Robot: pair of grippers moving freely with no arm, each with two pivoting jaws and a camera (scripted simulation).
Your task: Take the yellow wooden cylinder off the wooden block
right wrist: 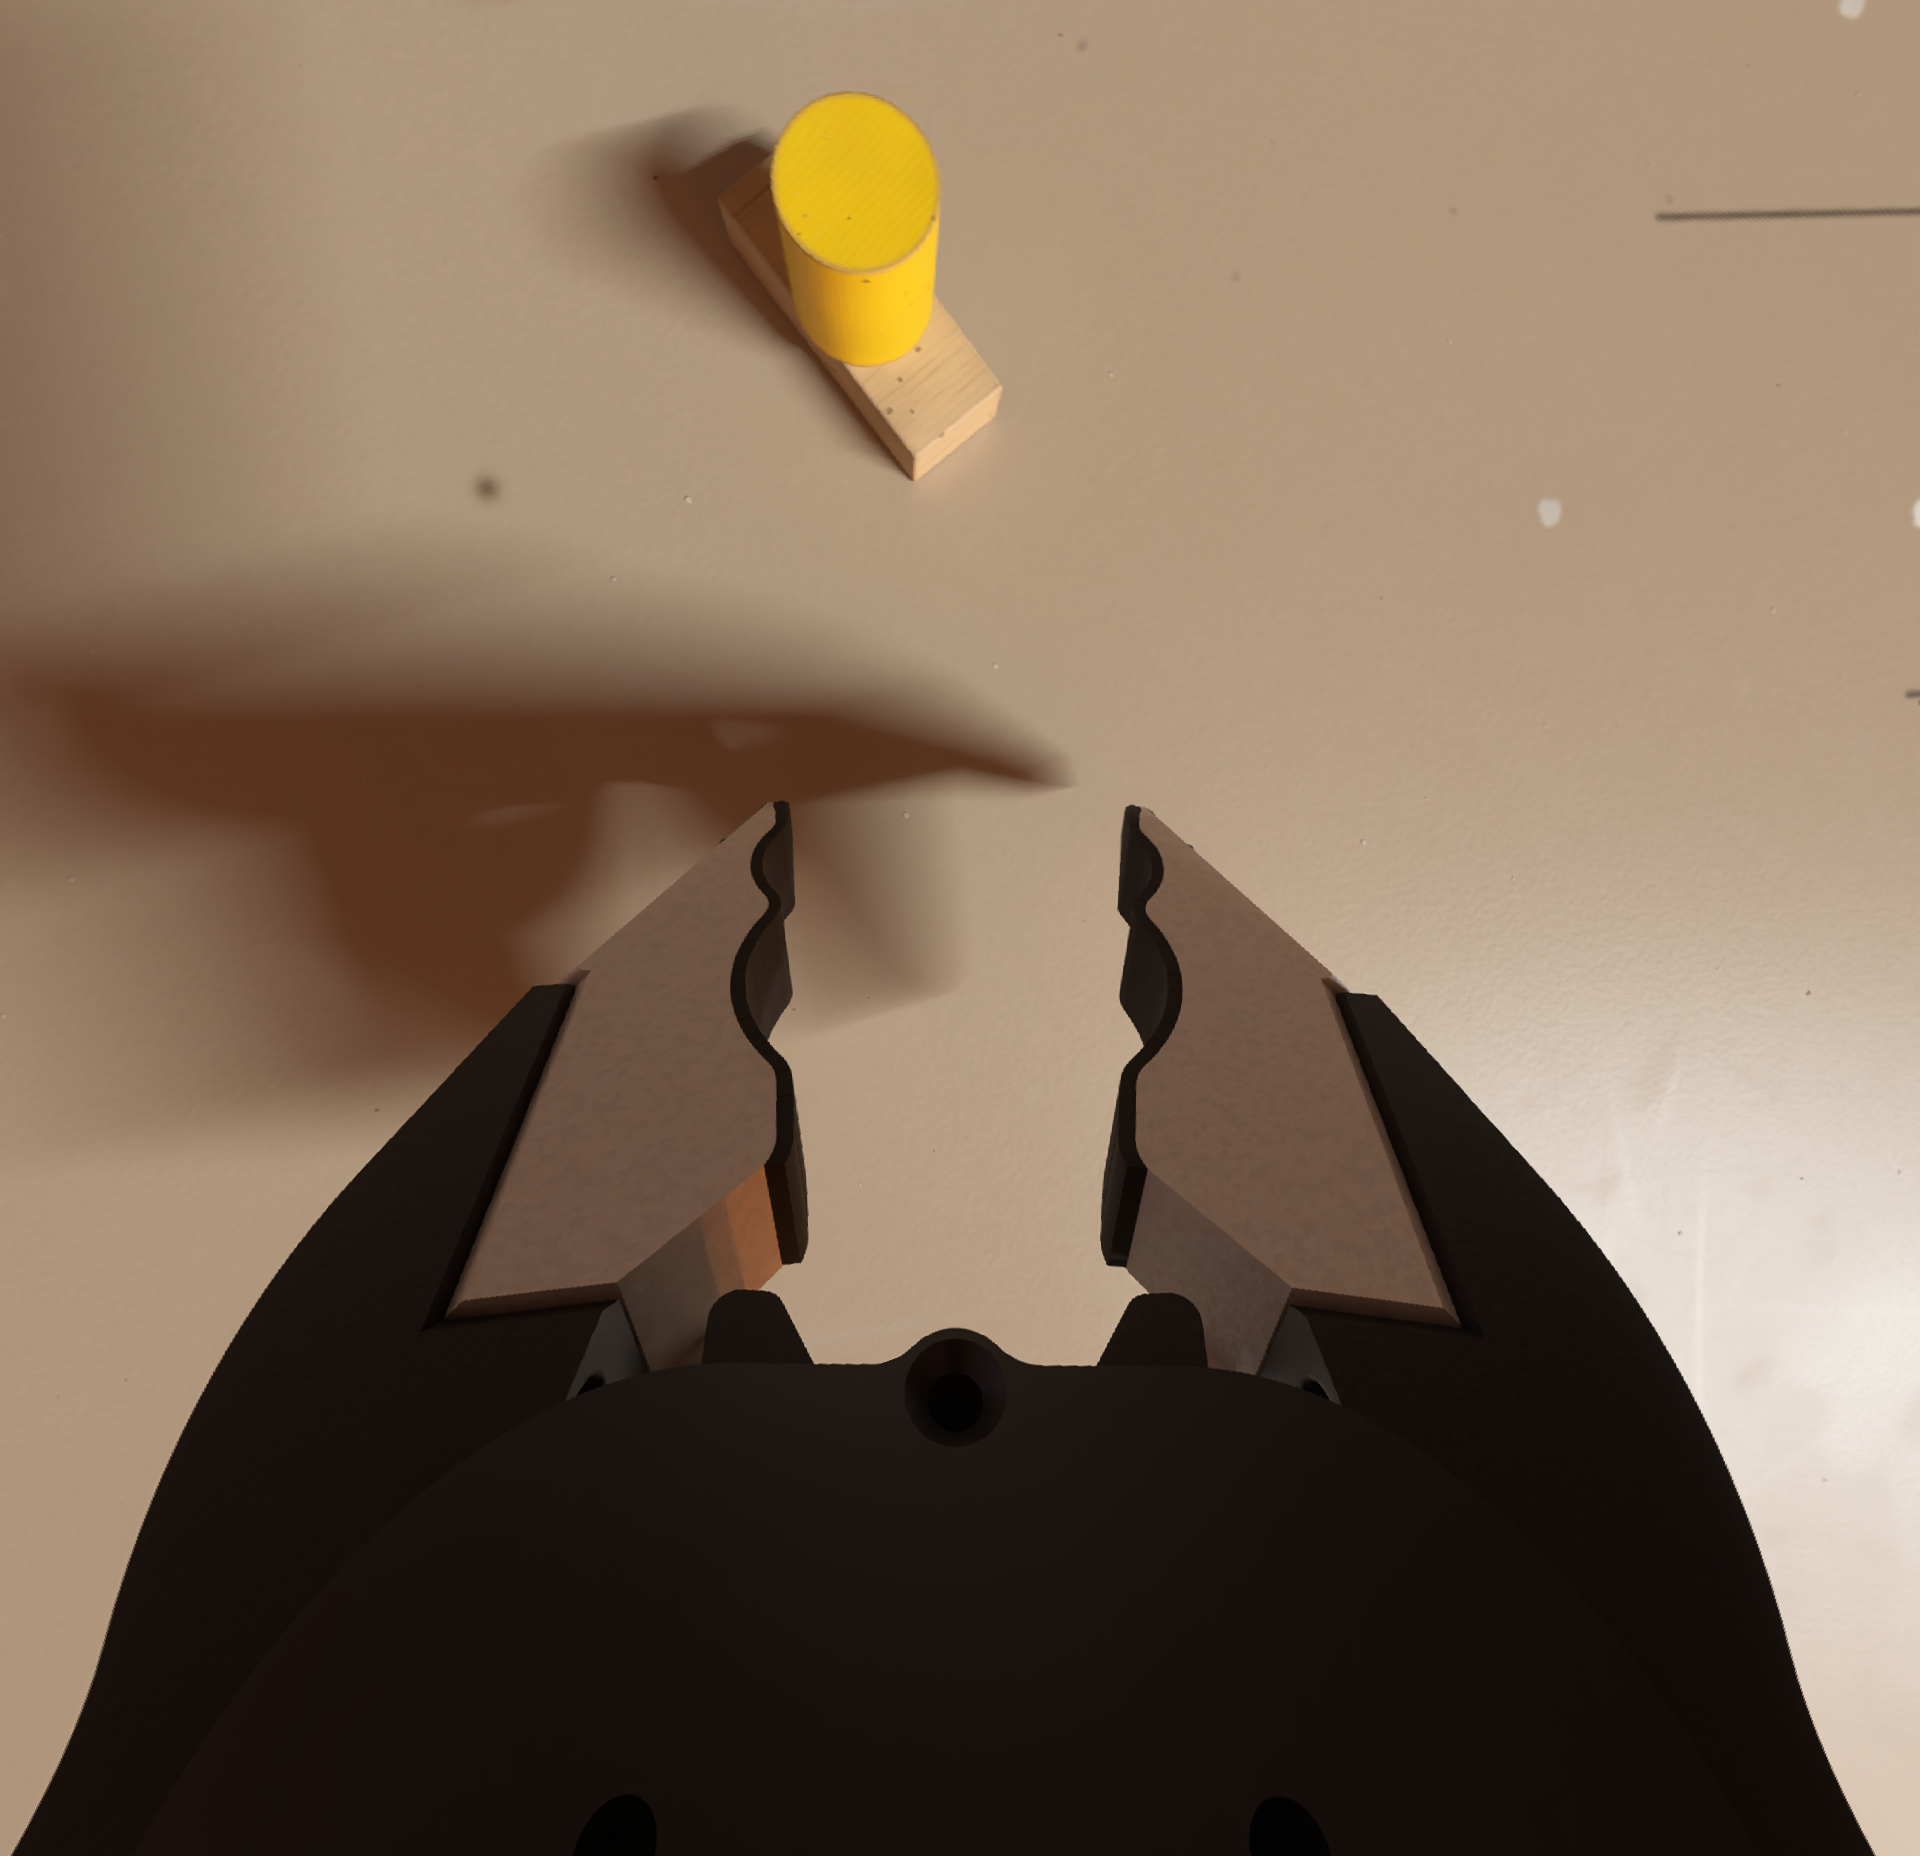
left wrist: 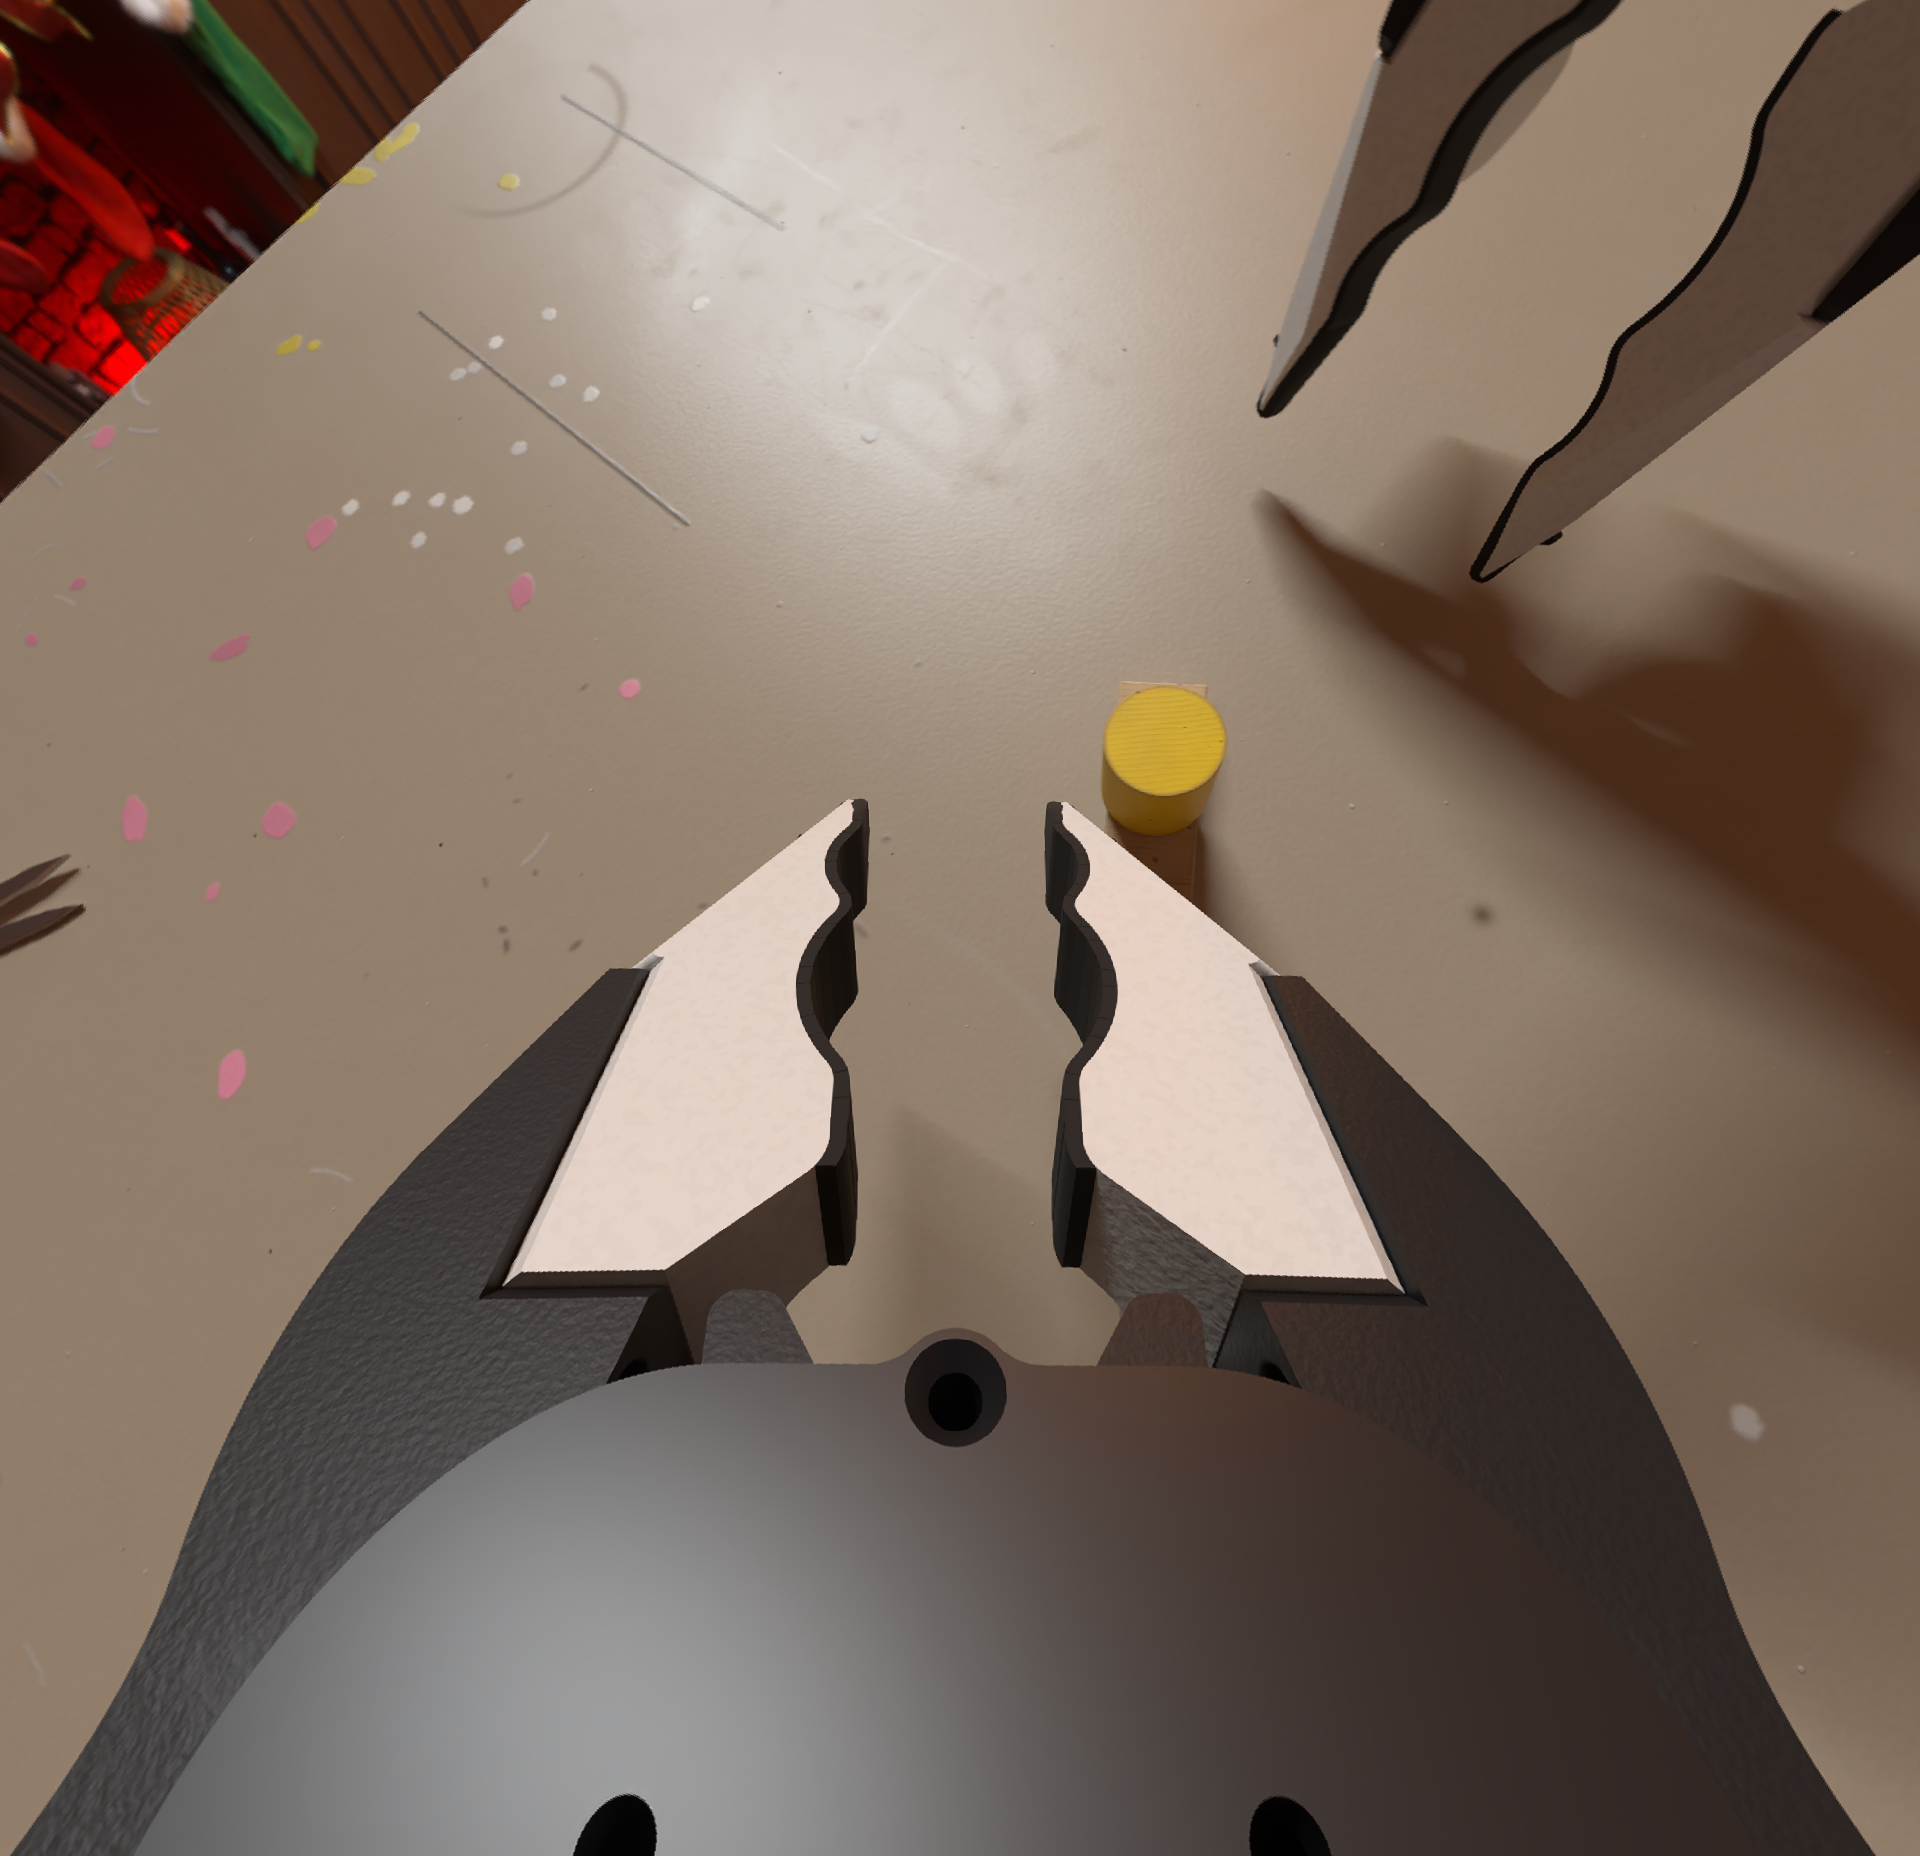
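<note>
Yellow cylinder (right wrist: 854, 232) stands upright on the wooden block (right wrist: 935, 404), which lies flat on the worktop (right wrist: 1455, 663). Left claw (left wrist: 956, 804) and right claw (right wrist: 954, 809) both spread, empty, hovering short of it, likely lining up.

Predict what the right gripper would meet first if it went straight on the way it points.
Probably the bare beige tabletop. The open right gripper aims slightly right of the yellow wooden cylinder on the pale wooden block; depth is unclear.

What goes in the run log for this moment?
yellow cylinder: upright on wooden block | left hand-held gripper: open, empty | right hand-held gripper: open, empty, short of cylinder | step: not grasped
</note>
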